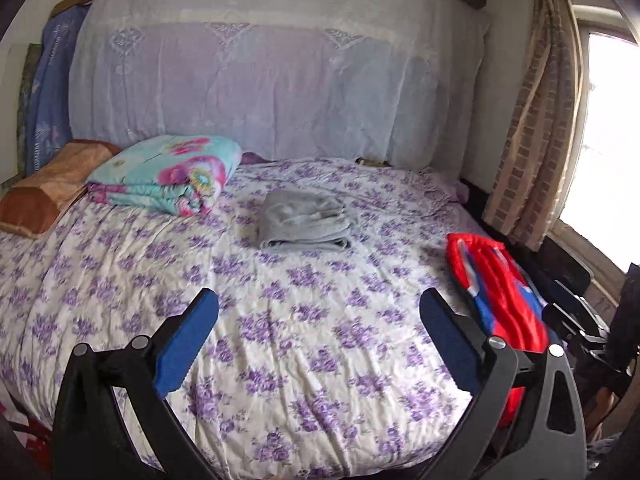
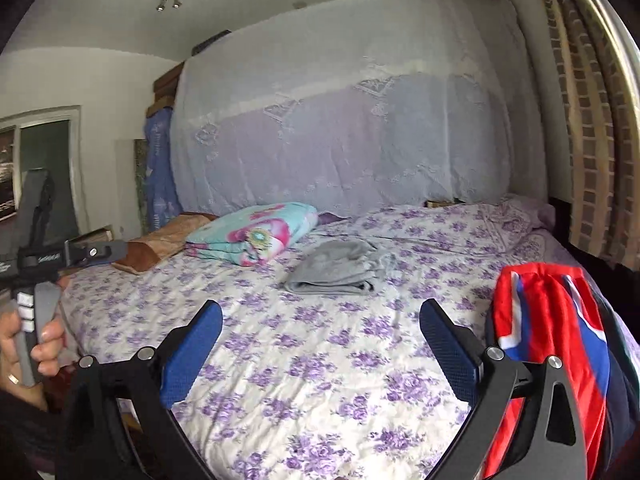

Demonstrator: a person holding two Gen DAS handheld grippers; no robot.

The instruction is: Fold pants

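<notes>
The grey soft-knit pants (image 1: 306, 220) lie folded into a compact bundle near the middle of the bed with the purple-flowered white sheet (image 1: 280, 360), on its far half, with their stacked fold edges turned toward me. I judge the folding itself done. My left gripper (image 1: 319, 312) stands wide with nothing between its blue pads, and my right gripper (image 2: 321, 322) likewise stands wide and bare. Both hover over the near part of the bed, well apart from the bundle. The bundle lies straight ahead and far from the left gripper, slightly left of ahead from the right one; its long axis runs across the bed, left to right. Neither gripper seems clearly nearer. A red, white and blue shiny garment (image 2: 556, 340) is heaped at the bed's right edge, just beside my right gripper. A folded turquoise flowered quilt (image 1: 168, 174) sits far left, apart from the pants.
</notes>
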